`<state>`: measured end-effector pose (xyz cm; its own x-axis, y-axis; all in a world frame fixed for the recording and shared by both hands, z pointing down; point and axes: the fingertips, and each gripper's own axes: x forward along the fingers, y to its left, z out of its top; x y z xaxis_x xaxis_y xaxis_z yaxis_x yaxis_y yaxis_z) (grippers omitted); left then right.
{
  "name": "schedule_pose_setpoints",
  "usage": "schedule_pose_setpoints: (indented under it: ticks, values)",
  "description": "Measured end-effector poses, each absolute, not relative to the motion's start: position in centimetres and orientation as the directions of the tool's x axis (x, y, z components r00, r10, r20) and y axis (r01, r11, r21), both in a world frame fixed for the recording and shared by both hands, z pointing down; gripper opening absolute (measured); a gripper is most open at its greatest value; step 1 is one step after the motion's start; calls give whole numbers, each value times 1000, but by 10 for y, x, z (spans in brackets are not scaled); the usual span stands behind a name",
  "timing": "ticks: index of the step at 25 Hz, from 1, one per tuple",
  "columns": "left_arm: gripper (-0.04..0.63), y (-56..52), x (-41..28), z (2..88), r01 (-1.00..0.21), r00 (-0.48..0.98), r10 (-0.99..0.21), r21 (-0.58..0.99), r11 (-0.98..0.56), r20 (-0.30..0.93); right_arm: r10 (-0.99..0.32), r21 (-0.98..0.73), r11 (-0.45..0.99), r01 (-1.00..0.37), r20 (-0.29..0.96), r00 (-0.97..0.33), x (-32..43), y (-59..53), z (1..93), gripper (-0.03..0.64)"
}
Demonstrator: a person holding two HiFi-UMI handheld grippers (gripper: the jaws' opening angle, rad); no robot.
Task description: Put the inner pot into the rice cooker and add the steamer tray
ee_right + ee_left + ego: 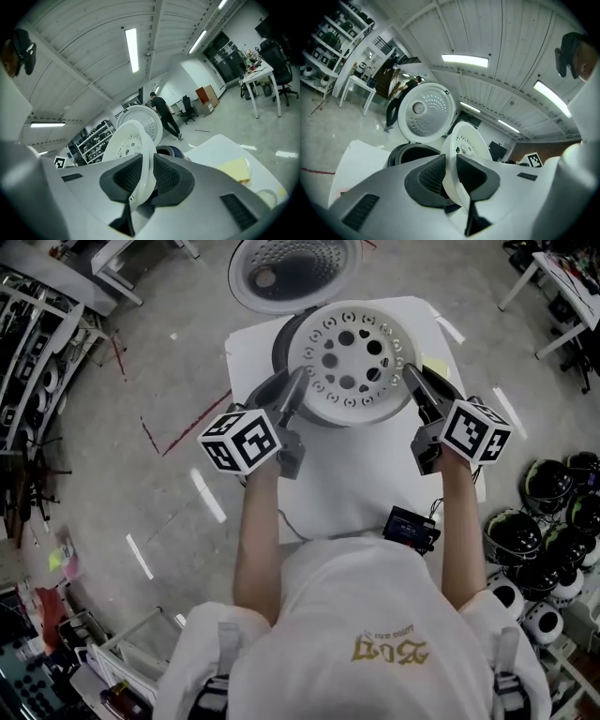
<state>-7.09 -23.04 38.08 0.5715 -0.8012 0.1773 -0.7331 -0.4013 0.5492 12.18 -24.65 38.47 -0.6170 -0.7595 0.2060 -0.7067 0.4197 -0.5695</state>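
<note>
both grippers are clamped part-way shut on the steamer tray (352,362): left gripper (450,169) pinches the rim on its side, right gripper (147,177) the opposite rim. the tray hangs between them, off the counter (361,486) and roughly level from the head view. the open rice cooker (412,154) sits just below and ahead of my jaws, with its lid (292,268) tipped back beyond it

risks from here:
- only two thin edge grips. if my hands drift apart or one wrist rolls, a rim slips out and the tray drops
- pushing the hands together could flex the tray and pop it free
- the tray covers the cooker mouth in the head view, so lowering is half blind and it could seat tilted or catch the rim
- can't confirm the inner pot is in, and without it the tray has no ledge
- reaching too far ahead hits the lid
</note>
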Motion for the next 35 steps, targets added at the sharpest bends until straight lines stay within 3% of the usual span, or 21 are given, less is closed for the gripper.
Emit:
schedule_pose_setpoints:
  ticks: [17, 35]
  values:
    - [83, -268, -134, 402, -815, 408, -881, 531, -233, 240, -623, -561, 523, -642, 263, -737, 53, -312, 401, 84]
    - [95, -283, -135, 430, -889, 355, -871, 412, -202, 339, -584, -394, 585, -709, 401, -705, 44, -326, 435, 98]
